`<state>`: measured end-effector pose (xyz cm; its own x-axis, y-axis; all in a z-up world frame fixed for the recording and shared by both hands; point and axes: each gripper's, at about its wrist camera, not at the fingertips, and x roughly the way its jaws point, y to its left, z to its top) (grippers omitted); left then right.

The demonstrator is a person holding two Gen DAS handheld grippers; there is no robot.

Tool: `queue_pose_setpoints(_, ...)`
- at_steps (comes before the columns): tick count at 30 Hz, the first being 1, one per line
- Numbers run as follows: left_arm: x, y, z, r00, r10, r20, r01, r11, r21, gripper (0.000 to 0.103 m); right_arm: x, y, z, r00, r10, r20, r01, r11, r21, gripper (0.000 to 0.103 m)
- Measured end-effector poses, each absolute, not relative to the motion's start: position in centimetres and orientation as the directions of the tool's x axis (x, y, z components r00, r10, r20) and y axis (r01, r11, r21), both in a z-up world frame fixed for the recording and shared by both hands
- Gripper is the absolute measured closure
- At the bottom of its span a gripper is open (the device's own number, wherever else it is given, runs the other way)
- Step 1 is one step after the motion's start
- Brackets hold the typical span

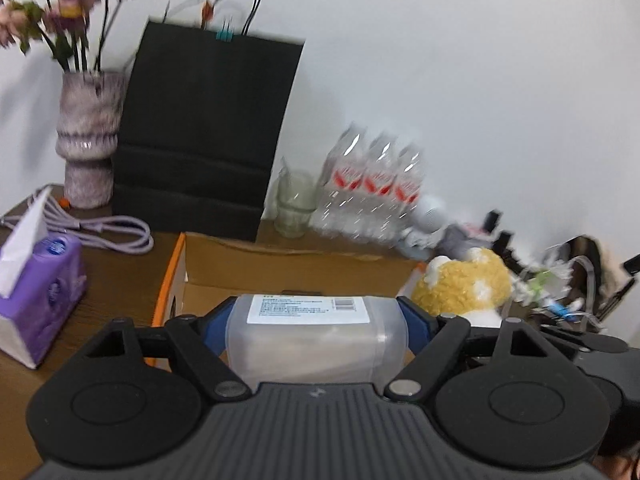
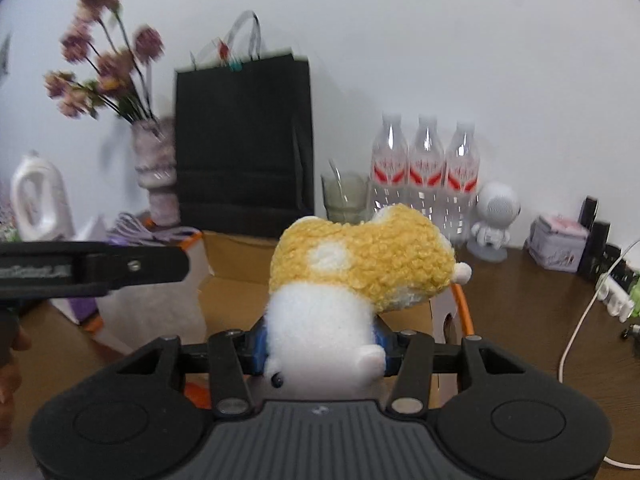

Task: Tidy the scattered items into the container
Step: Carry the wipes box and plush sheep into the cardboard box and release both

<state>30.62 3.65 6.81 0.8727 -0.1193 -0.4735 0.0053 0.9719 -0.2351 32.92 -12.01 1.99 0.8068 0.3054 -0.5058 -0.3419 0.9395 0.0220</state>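
My left gripper point(image 1: 316, 322) is shut on a translucent plastic box point(image 1: 316, 344) with a white label, held just above the near edge of an open cardboard box point(image 1: 288, 258) with an orange rim. My right gripper point(image 2: 320, 344) is shut on a yellow and white plush toy point(image 2: 352, 276), its white body squeezed between the blue pads. The plush toy point(image 1: 464, 284) also shows in the left wrist view, at the cardboard box's right end. In the right wrist view the cardboard box point(image 2: 236, 256) lies behind the toy, and the left gripper's black body point(image 2: 92, 266) reaches in from the left.
On the wooden table stand a black paper bag point(image 1: 208, 132), a vase of pink flowers point(image 1: 88, 136), a purple tissue pack point(image 1: 40, 296), a lilac cable point(image 1: 112, 230), a glass point(image 1: 296, 204) and three water bottles point(image 1: 372, 180). A white astronaut figure point(image 2: 494, 216), tin point(image 2: 558, 242), power strip point(image 2: 614, 288).
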Motion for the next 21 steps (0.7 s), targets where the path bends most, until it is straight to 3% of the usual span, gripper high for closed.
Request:
queue_pose_setpoints(11,36.4,3.9,3.5,0.791,-0.050,-0.610,-0.070,0.983,-0.171,0.019,39.1,-11.3,-2.5,0.716,0.271,-0.644,-0.297,0.952,0.070,0.055)
queue_pose_setpoints(13,36.6,3.9,3.1,0.778,-0.050,-0.626,-0.074,0.983,-0.170,0.016,39.4,-11.2,-3.1,0.702,0.267,-0.661,-0.295,0.953,0.073,0.052)
queue_pose_setpoints(14,36.6,3.9,3.1,0.773,-0.050,-0.633,-0.075,0.983,-0.169,0.006,39.5,-11.2,-3.4,0.691,0.266,-0.672,-0.294,0.953,0.075,0.051)
queue_pose_setpoints(15,36.5,3.9,3.1,0.772,-0.046,-0.634,-0.076,0.984,-0.164,0.000,39.6,-11.2,-3.6,0.683,0.264,-0.681,-0.293,0.953,0.075,0.048)
queue_pose_setpoints(17,35.9,3.8,3.4,0.781,-0.041,-0.623,-0.065,0.987,-0.147,0.000,39.1,-11.4,-3.5,0.685,0.269,-0.677,-0.301,0.951,0.074,0.024)
queue_pose_setpoints(18,35.6,3.8,3.6,0.785,-0.043,-0.618,-0.055,0.989,-0.138,0.000,38.7,-11.5,-3.3,0.691,0.266,-0.672,-0.300,0.951,0.068,0.002)
queue_pose_setpoints(21,34.2,3.8,4.5,0.805,-0.046,-0.591,-0.036,0.991,-0.126,0.000,37.5,-11.9,-2.2,0.715,0.265,-0.647,-0.310,0.950,0.045,0.000)
